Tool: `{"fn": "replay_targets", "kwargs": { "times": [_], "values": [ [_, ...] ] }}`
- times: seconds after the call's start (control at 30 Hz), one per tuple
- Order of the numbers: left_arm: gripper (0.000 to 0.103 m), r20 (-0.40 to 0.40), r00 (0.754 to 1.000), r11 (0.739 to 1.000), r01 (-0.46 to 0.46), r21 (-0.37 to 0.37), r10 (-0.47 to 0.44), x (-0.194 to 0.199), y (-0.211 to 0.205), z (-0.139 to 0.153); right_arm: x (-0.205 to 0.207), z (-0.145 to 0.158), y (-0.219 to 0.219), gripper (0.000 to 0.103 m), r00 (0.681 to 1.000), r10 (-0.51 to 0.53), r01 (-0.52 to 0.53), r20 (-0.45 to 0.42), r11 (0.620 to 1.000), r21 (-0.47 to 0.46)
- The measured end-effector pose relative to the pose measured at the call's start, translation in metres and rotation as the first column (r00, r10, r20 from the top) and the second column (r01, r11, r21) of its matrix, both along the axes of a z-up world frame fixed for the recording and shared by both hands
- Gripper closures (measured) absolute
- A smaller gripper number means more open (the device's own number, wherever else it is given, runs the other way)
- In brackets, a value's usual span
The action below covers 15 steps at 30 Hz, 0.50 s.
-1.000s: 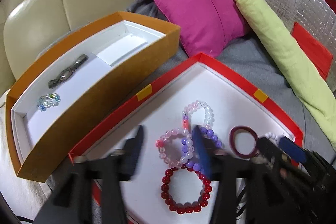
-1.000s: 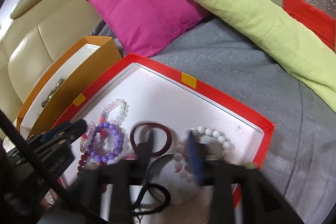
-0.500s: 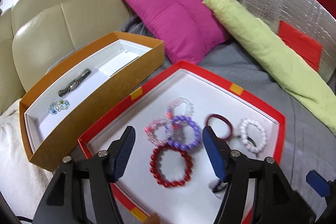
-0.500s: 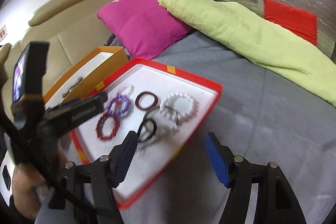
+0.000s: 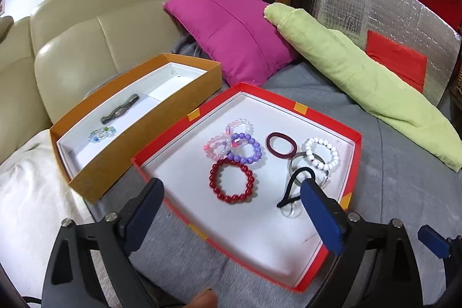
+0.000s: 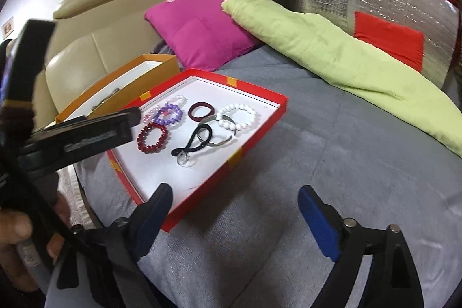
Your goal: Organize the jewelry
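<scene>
A red tray (image 5: 356,152) (image 6: 254,134) with a white floor lies on the grey blanket. In it lie a red bead bracelet (image 5: 232,180) (image 6: 153,137), a purple one (image 5: 245,152), pink and clear ones (image 5: 219,147), a maroon band (image 5: 281,144), a white bead bracelet (image 5: 321,153) (image 6: 237,116), a black hair tie (image 5: 291,186) (image 6: 199,140) and a metal ring (image 6: 184,160). An orange box (image 5: 150,132) (image 6: 115,82) to the left holds a watch (image 5: 119,113) and a small crystal bracelet (image 5: 102,133). My left gripper (image 5: 231,218) is open and empty above the tray's near edge. My right gripper (image 6: 234,218) is open and empty over the blanket, right of the tray.
A magenta cushion (image 5: 231,33) and a green pillow (image 5: 361,82) lie behind the tray. A beige sofa back (image 5: 86,33) stands at the left. A silver foil panel (image 5: 375,19) stands at the right. A white cloth (image 5: 26,192) lies at the near left.
Both grippers have pulled back and up from the tray and opened wide. The right one has swung to the right over the blanket. The jewelry lies as before.
</scene>
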<state>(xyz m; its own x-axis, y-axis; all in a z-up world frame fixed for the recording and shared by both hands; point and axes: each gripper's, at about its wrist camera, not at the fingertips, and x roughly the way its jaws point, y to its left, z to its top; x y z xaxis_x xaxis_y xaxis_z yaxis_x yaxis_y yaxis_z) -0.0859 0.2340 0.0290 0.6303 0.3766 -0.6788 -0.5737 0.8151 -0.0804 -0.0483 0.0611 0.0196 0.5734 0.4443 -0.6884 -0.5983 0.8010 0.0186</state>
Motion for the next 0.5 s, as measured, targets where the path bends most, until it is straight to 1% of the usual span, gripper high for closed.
{"fn": "replay_targets", "kwargs": {
  "times": [0.07, 0.3, 0.5],
  "values": [
    [0.005, -0.006, 1.000, 1.000, 0.006, 0.001, -0.006, -0.005, -0.004, 0.001, -0.003, 0.001, -0.002, 0.005, 1.000, -0.002, 0.002, 0.006, 1.000, 0.005],
    [0.005, -0.014, 1.000, 1.000, 0.021, 0.014, -0.021, -0.013, -0.013, 0.008, -0.011, 0.010, -0.002, 0.004, 1.000, 0.008, -0.008, 0.022, 1.000, 0.020],
    [0.002, -0.007, 1.000, 1.000, 0.017, 0.006, -0.017, -0.017, -0.010, 0.011, -0.013, 0.015, -0.004, 0.004, 1.000, 0.007, -0.008, 0.031, 1.000, 0.020]
  ]
}}
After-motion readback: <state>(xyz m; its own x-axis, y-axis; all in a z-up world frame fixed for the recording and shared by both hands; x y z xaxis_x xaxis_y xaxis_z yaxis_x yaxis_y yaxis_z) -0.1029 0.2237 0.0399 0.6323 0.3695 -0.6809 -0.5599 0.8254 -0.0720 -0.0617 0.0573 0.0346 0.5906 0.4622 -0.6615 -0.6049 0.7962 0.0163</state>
